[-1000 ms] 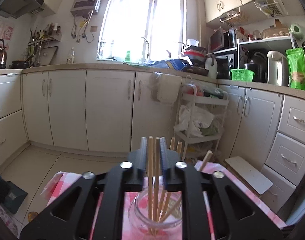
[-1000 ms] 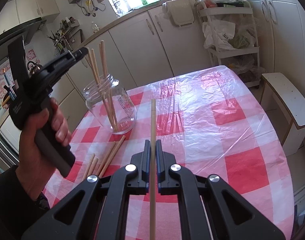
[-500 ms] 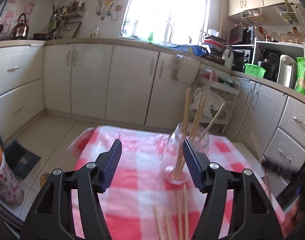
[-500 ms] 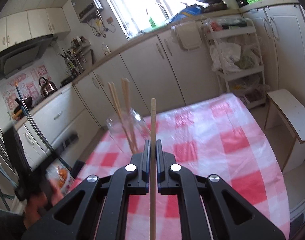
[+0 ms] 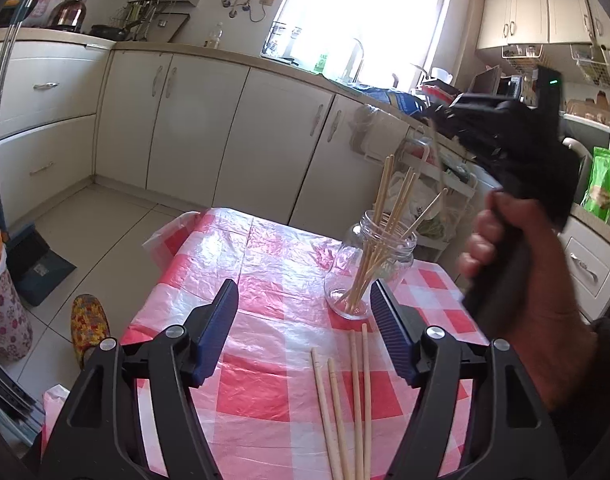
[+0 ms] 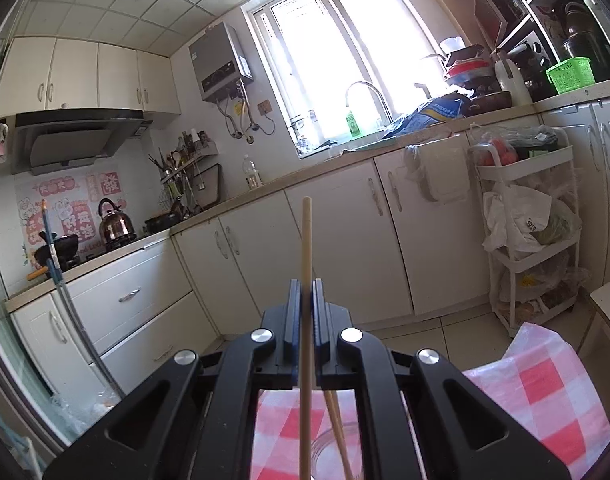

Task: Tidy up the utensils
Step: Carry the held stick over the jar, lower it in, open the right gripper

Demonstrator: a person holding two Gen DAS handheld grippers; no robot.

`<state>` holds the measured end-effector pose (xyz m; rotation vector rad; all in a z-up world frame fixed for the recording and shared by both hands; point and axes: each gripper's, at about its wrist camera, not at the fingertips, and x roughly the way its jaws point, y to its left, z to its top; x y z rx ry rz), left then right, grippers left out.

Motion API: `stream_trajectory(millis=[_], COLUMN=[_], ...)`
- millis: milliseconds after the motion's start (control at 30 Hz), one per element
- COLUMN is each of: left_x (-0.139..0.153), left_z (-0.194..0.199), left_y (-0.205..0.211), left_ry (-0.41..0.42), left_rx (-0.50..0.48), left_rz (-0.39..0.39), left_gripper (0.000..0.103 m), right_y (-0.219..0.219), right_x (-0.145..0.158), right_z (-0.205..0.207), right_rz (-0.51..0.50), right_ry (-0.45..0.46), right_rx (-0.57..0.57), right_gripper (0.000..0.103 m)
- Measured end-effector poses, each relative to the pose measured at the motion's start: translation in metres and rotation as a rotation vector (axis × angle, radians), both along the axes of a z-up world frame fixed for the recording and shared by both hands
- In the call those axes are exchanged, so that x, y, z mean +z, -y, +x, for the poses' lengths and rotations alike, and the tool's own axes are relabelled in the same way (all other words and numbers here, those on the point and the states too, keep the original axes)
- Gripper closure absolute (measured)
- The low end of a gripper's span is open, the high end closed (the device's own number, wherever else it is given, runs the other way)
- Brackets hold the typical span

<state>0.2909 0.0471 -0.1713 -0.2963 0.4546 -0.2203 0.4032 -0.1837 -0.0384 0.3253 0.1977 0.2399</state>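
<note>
Chopsticks of pale wood [image 5: 389, 236] stand in a clear glass jar [image 5: 371, 268] on my red-and-white checked tablecloth [image 5: 273, 264]; four more [image 5: 345, 400] lie loose before it. My left tongs [image 5: 305, 332], jaws just widened, hold nothing. My right tongs [image 6: 306, 308] pinch one upright chopstick [image 6: 306, 248].

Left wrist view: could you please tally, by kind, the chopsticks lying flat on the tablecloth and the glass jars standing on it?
Loose chopsticks lying flat: 4
Glass jar: 1
Total: 5
The sticks standing in the jar overlap and are not counted.
</note>
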Motion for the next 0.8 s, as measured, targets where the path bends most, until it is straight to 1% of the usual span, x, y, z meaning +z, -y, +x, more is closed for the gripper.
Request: stream_trajectory(millis=[167, 300, 433, 633, 800], left_x=[-0.003, -0.008, -0.012, -0.009, -0.003], left_z=[0.004, 0.008, 0.012, 0.013, 0.01], left_y=[-0.008, -0.016, -0.021, -0.02, -0.017], left_ry=[-0.015, -0.029, -0.038, -0.04, -0.035], left_rx=[0.003, 0.014, 0.029, 0.034, 0.03], left_rz=[-0.033, -0.049, -0.061, -0.064, -0.065], left_gripper=[0.036, 0.035, 0.035, 0.033, 0.033], right_y=[-0.003, -0.01, -0.016, -0.021, -0.017], right_x=[-0.018, -0.031, -0.04, -0.045, -0.042], right_z=[0.029, 0.038, 0.029, 0.011, 0.005], right_rz=[-0.026, -0.056, -0.082, -0.169, -0.18], right_ry=[-0.006, -0.01, -0.003, 0.033, 0.033], right_rx=[-0.05, -0.048, -0.044, -0.049, -0.042], right_gripper=[0.097, 0.097, 0.097, 0.097, 0.097])
